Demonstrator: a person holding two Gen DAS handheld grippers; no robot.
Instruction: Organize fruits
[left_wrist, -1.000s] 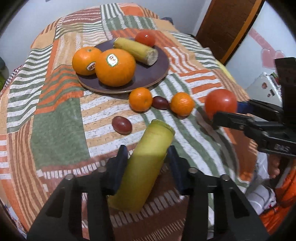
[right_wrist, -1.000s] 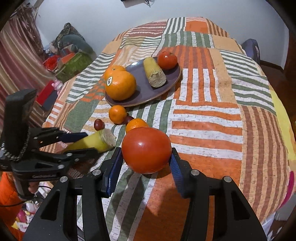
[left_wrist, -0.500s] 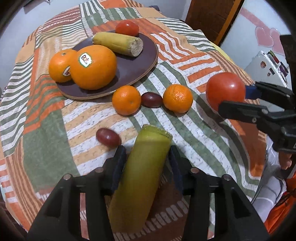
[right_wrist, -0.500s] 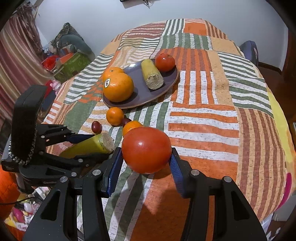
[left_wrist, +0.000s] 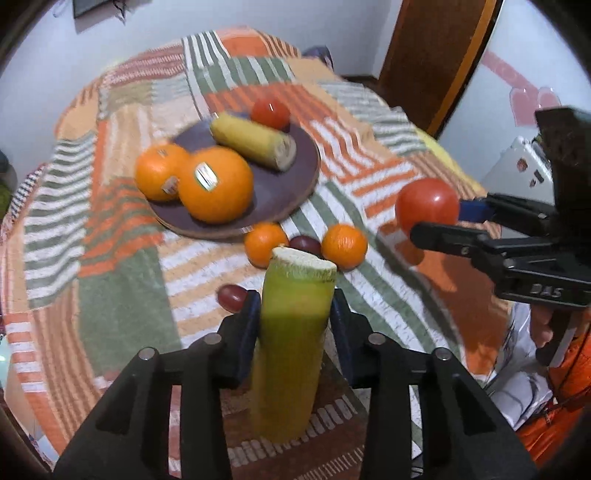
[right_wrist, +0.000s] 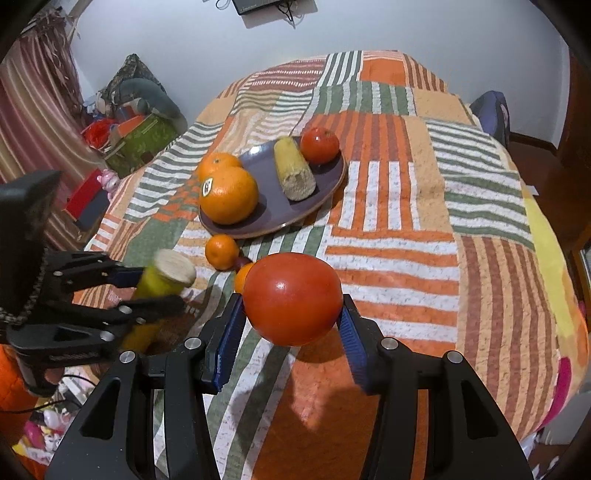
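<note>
Since a second ago the left claw (left_wrist: 294, 314) has been tipping its yellow-green banana piece (left_wrist: 290, 347) up, so the cut end is now rising steeper and covering part of the fruit behind it; the right claw (right_wrist: 291, 325) is keeping the big tomato (right_wrist: 292, 298) much where it was. The left claw is closing on the banana piece partway along its length, blue pads pressing both flanks, the cut face standing above the fingertips and the lower end hanging under them, above the striped cloth of the desk (left_wrist: 122, 295). The right claw is clamping the big tomato between its blue pads, the fruit sitting at the fingertips and bulging above them, lifted off the cloth.

Ahead of both claws, the purple plate (right_wrist: 273, 214) is carrying two large oranges (right_wrist: 228, 195), a second banana piece (right_wrist: 294, 169) and a small tomato (right_wrist: 320, 145). Just off the plate's near rim, two mandarins (left_wrist: 264, 243) are lying on the cloth with a dark grape (left_wrist: 305, 245) between them, and another grape (left_wrist: 231, 295) is lying just beside the left claw's left fingertip.
</note>
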